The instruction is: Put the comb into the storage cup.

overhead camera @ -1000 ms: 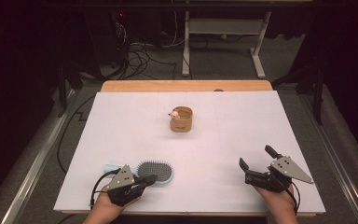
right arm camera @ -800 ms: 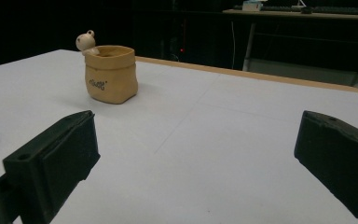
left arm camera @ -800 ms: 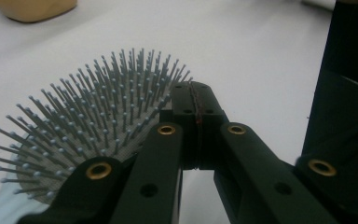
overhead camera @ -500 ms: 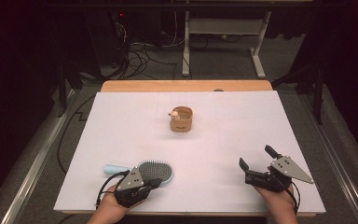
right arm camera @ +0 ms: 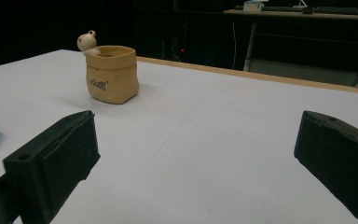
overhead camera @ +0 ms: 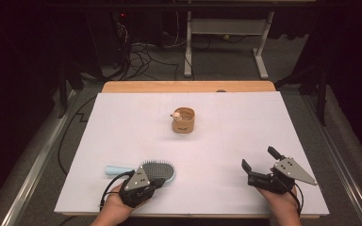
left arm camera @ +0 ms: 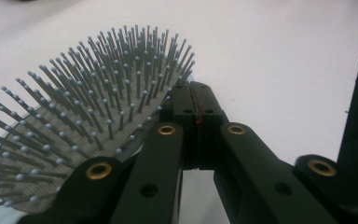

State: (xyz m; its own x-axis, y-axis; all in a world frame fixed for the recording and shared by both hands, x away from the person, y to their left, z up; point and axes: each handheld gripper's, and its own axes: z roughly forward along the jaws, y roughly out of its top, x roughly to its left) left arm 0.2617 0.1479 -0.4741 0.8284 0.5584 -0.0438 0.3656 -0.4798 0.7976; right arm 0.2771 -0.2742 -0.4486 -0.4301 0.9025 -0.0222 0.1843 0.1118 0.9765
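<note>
Hairbrush (left arm camera: 74, 121) bristles-up, just beside closed left tool (left arm camera: 196, 100)

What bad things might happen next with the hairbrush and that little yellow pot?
1. The left gripper has its jaws closed together beside the hairbrush, not around it, so a lift would likely leave the brush on the table.
2. A sideways nudge may push the brush toward the near table edge.
3. The right gripper, jaws wide open, might tip the small pot if it reaches carelessly.
</note>
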